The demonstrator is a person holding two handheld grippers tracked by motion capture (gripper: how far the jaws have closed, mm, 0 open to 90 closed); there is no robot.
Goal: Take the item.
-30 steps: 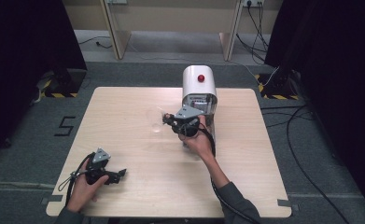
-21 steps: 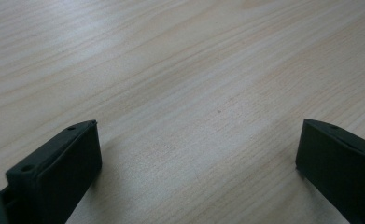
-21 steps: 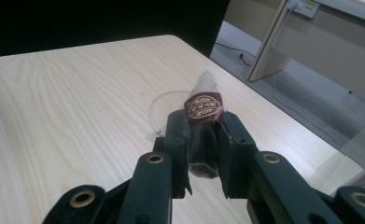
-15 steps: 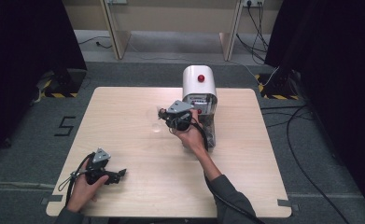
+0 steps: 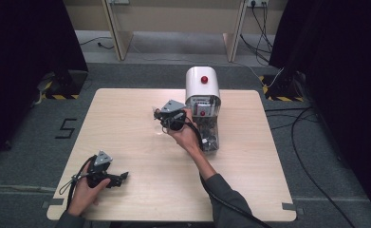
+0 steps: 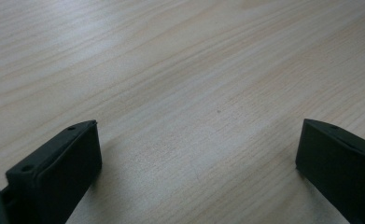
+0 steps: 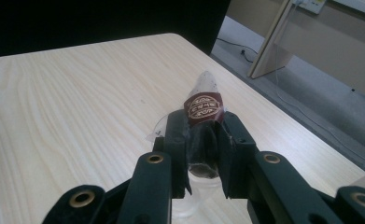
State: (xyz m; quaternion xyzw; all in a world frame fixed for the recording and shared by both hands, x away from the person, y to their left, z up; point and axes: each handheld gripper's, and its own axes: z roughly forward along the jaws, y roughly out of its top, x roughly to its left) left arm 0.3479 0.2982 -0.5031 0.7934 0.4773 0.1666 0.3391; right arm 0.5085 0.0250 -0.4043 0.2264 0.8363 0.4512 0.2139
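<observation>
Right gripper (image 7: 201, 154) clamped on clear packet (image 7: 203, 105) (maroon label), raised over table (image 5: 126, 118) centre, left of white machine (image 5: 202, 85). Left gripper (image 6: 199, 154) near-left, low, jaws wide, nothing held.

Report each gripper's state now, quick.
Left gripper: open, nothing between its jaws, low over the table.
Right gripper: shut on a clear packet with a dark red label.
</observation>
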